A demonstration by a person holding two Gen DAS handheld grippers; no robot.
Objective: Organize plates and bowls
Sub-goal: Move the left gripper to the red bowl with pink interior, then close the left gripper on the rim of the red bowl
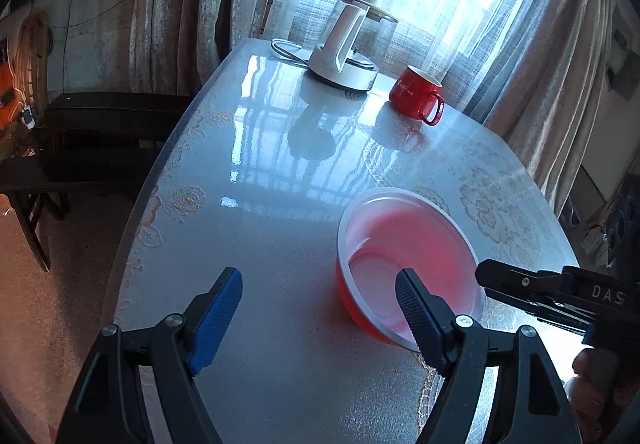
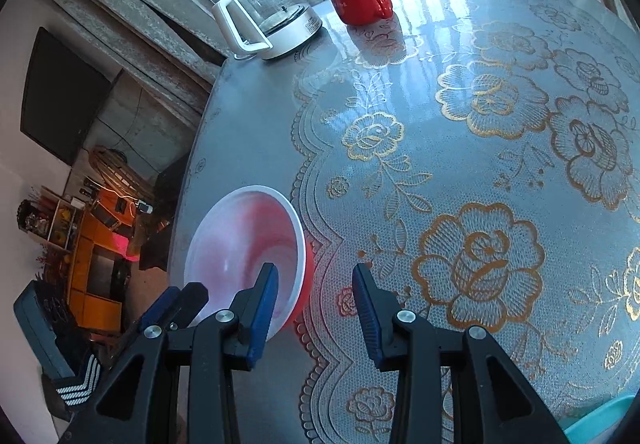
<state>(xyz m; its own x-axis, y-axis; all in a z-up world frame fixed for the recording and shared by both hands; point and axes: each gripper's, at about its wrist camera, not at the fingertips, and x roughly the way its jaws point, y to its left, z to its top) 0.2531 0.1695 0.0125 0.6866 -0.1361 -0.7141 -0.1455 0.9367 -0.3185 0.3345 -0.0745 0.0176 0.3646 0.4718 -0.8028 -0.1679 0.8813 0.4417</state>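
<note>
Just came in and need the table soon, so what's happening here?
A person holds two grippers over the table, tidying dishes. A red bowl with a white inside sits near the table edge. The left gripper and right gripper are both open beside it, holding nothing. A red mug and glass kettle stand at the far end.

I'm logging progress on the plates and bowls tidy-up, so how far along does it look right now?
Early, by the look of it. Nothing looks done: the red bowl sits alone on the table, with no stack or plates in view. In hand: nothing yet; the left gripper and right gripper are both open at the bowl, gripping nothing. Left: grasping the bowl and placing it. A teal object at the frame edge is unidentifiable.
</note>
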